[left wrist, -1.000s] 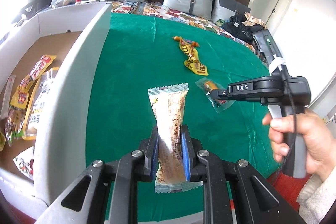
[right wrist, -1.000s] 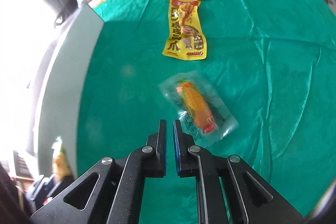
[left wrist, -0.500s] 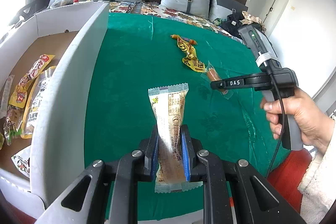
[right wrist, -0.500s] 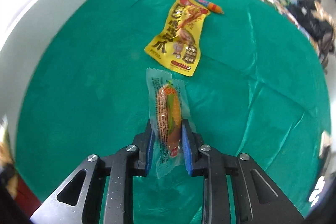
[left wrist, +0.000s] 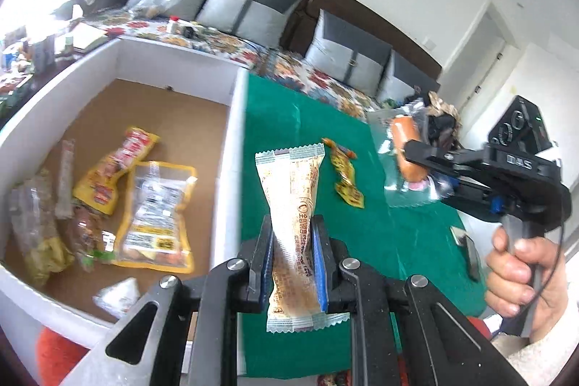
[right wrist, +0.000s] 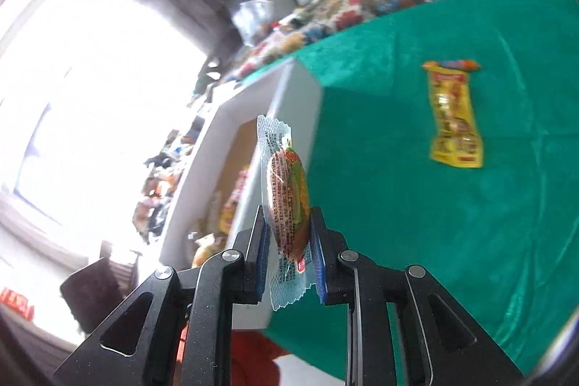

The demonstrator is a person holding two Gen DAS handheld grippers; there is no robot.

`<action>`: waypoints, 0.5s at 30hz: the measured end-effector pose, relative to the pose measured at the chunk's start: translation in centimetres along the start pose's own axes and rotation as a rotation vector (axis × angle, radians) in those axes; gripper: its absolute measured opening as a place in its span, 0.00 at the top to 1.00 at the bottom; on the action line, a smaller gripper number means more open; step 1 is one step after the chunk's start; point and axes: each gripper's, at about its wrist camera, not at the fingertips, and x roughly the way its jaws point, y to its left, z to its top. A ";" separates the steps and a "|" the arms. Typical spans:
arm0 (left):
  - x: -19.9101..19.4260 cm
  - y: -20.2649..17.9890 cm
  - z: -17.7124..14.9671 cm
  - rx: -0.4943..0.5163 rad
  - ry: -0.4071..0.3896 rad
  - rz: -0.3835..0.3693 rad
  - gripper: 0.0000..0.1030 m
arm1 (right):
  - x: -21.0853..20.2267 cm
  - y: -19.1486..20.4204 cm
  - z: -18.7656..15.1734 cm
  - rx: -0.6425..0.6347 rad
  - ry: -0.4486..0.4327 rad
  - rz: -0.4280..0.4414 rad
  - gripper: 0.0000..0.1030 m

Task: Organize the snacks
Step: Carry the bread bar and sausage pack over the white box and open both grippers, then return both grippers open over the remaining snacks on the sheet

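Observation:
My left gripper (left wrist: 292,241) is shut on a beige wrapped snack bar (left wrist: 295,190), held upright above the green cloth beside the white box's right wall (left wrist: 231,154). My right gripper (right wrist: 288,230) is shut on a clear packet with an orange sausage-like snack (right wrist: 287,190), lifted clear of the cloth near the box's corner (right wrist: 289,104). In the left wrist view the right gripper (left wrist: 419,165) hangs to the right with that packet (left wrist: 405,140). A yellow snack packet (right wrist: 455,118) lies flat on the cloth, a small sausage stick (right wrist: 452,64) at its far end.
The box's brown floor holds several snack packets (left wrist: 152,212). A sofa with grey cushions (left wrist: 253,9) and a floral cover stands behind. A dark flat object (left wrist: 470,255) lies at the cloth's right edge. A hand (left wrist: 517,274) grips the right tool's handle.
The right gripper closed on the sausage packet and lifted it off the cloth, swinging toward the box. The left gripper rose and swung left, so the box's inside now shows.

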 end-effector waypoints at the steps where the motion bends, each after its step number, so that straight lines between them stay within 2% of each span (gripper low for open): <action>1: -0.7 1.5 0.6 -0.009 -0.017 0.042 0.82 | 1.1 2.1 -0.1 -0.024 0.015 0.040 0.79; 4: -1.8 6.1 1.3 -0.051 -0.006 0.148 0.82 | 4.7 7.0 -1.0 -0.081 0.068 0.104 0.79; 5: -1.6 7.3 1.4 -0.071 0.008 0.193 0.76 | 6.3 8.3 -1.4 -0.099 0.088 0.110 0.78; 6: -1.2 8.8 1.4 -0.098 0.038 0.242 0.69 | 7.7 9.2 -1.8 -0.108 0.102 0.110 0.74; 7: -0.7 9.9 1.2 -0.121 0.068 0.273 0.47 | 8.8 9.6 -2.2 -0.109 0.119 0.107 0.72; 8: -0.4 10.9 0.9 -0.144 0.091 0.298 0.32 | 10.0 9.9 -2.7 -0.105 0.146 0.113 0.71; 10: -0.3 11.6 -0.1 -0.169 0.088 0.332 0.31 | 10.8 9.5 -3.7 -0.101 0.184 0.119 0.58; 12: -0.7 11.6 -1.0 -0.173 0.071 0.336 0.29 | 10.2 8.6 -4.3 -0.131 0.166 0.095 0.52; 13: -0.8 11.2 -1.1 -0.169 0.064 0.337 0.25 | 9.5 7.9 -4.3 -0.159 0.140 0.061 0.41; 15: -0.8 9.6 -1.3 -0.151 0.059 0.315 0.24 | 7.7 5.8 -4.0 -0.221 0.078 -0.046 0.32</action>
